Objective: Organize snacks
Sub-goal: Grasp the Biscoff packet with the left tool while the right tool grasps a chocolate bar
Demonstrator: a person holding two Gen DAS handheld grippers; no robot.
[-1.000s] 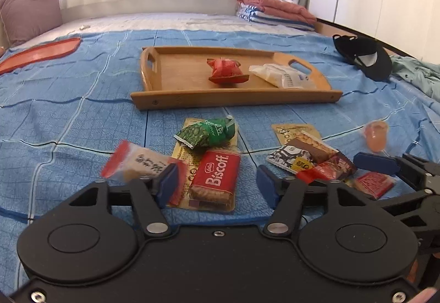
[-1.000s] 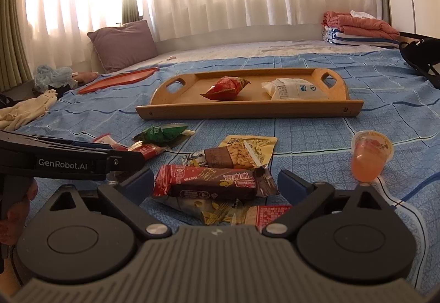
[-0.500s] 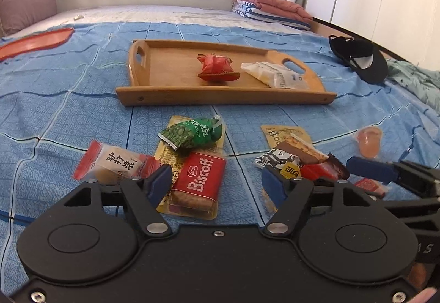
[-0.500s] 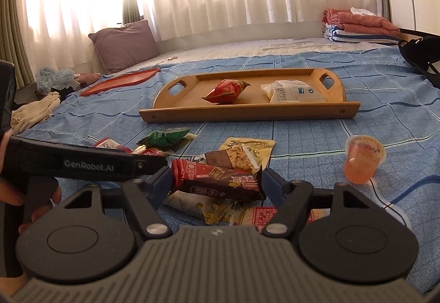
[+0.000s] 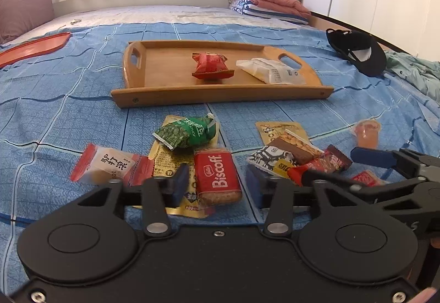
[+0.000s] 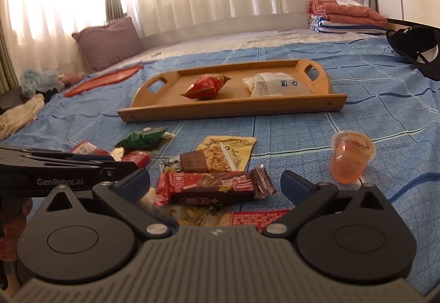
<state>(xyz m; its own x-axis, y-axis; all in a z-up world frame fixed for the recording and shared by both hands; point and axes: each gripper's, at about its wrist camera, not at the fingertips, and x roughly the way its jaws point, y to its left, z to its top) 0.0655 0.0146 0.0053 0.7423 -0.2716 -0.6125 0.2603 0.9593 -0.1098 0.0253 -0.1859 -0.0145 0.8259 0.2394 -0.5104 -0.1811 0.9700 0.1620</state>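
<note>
While L fingers (image 5: pixel 217 183) close round red "Biscoff" pack (image 5: pixel 218 177), pads not touching, R fingers (image 6: pixel 214 187) opening, astride brown bar (image 6: pixel 213 188), "GenRobot.AI" on L tool.

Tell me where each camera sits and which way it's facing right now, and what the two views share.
Left wrist: on the left gripper, looking down over the closing fingers at the Biscoff pack; the right gripper shows at right.
Right wrist: on the right gripper, jaws opening around the red-brown bar; the left gripper shows at left.
Shared: wooden tray, jelly cup.

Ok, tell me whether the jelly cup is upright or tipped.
Upright. The jelly cup stands on its narrow base on the blue bedspread, sealed lid on top.
</note>
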